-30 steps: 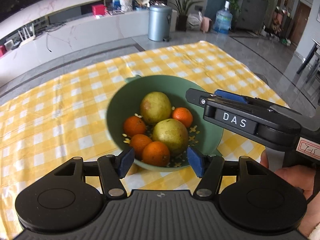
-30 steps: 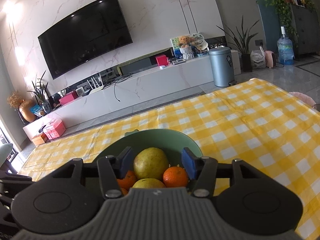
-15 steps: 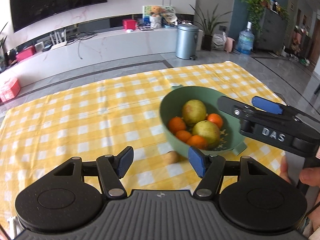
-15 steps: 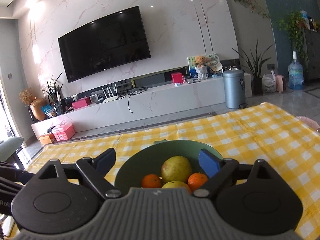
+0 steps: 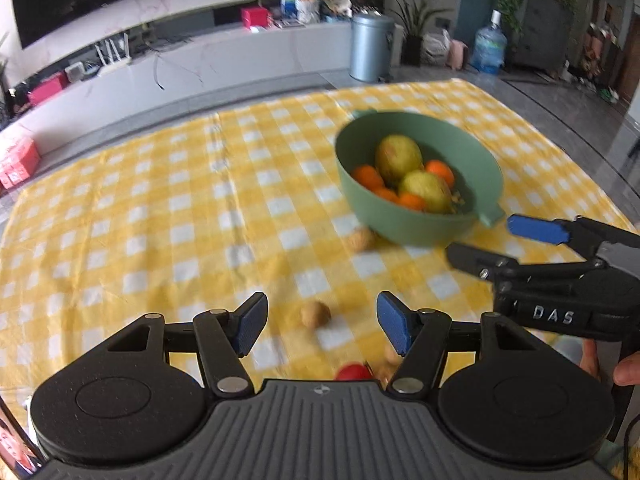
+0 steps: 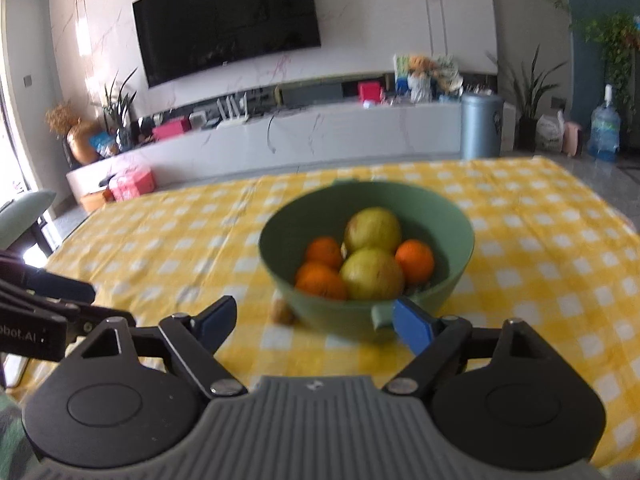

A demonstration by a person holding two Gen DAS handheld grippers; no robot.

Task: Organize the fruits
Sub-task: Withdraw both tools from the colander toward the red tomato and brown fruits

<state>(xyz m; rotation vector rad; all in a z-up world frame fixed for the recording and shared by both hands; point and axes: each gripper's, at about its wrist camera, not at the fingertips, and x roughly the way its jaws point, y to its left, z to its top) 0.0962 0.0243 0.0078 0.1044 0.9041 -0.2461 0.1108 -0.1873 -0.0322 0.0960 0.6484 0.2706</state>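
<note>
A green bowl (image 5: 418, 168) of pears (image 5: 398, 155) and oranges (image 5: 439, 171) sits on the yellow checked counter (image 5: 160, 208), ahead and to the right of the left tongs (image 5: 319, 326). A small brown fruit (image 5: 315, 314) lies on the cloth between their blue pads, touching neither; another (image 5: 361, 239) rests against the bowl's base, and a red fruit (image 5: 353, 372) peeks just over the tool body. The left tongs are spread wide and hold nothing. The right tongs (image 6: 314, 322) gape wide too, empty, level just short of the bowl's near wall, right pad (image 6: 414, 330) beside the bowl's handle (image 6: 380, 314).
</note>
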